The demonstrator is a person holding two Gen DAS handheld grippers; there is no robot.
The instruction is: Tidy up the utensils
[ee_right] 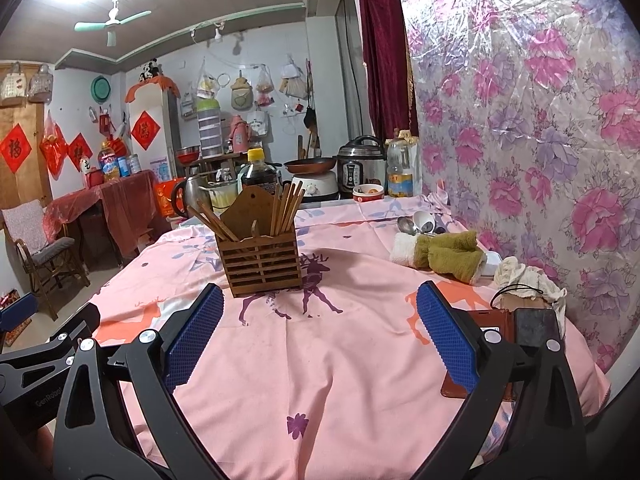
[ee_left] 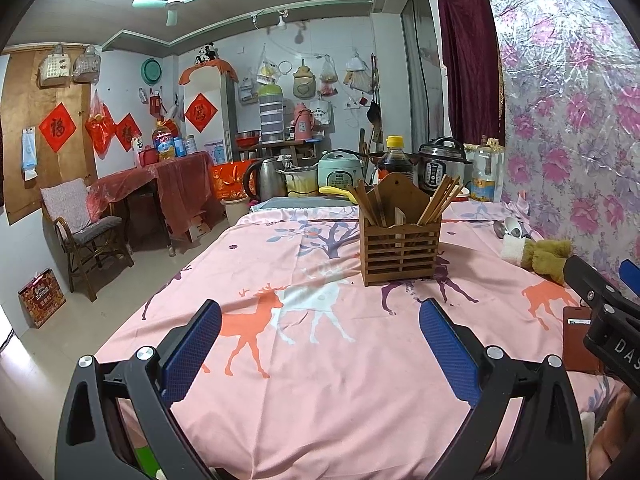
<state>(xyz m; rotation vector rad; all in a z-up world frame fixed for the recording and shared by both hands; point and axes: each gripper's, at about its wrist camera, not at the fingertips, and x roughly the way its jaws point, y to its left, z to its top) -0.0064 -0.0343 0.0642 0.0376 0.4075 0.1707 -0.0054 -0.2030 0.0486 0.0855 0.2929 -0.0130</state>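
A slatted wooden utensil holder (ee_left: 398, 248) stands upright mid-table on the pink deer-print cloth (ee_left: 328, 360); it also shows in the right wrist view (ee_right: 262, 258). Wooden chopsticks (ee_left: 438, 200) lean in both of its compartments, also seen from the right (ee_right: 286, 208). Metal and white spoons (ee_right: 418, 222) lie by the far wall behind a rolled towel (ee_right: 444, 256). My left gripper (ee_left: 320, 312) is open and empty, short of the holder. My right gripper (ee_right: 320, 300) is open and empty, also in front of the holder; its body shows at the left view's right edge (ee_left: 608, 320).
A brown wallet (ee_right: 480, 320) and dark phone (ee_right: 536, 326) lie at the table's right front, with a crumpled cloth (ee_right: 528, 276) beside the floral wall. Cookers, kettle, sauce bottle (ee_left: 394, 156) and oil bottle (ee_right: 399, 168) crowd the far end. A chair (ee_left: 80, 232) stands left.
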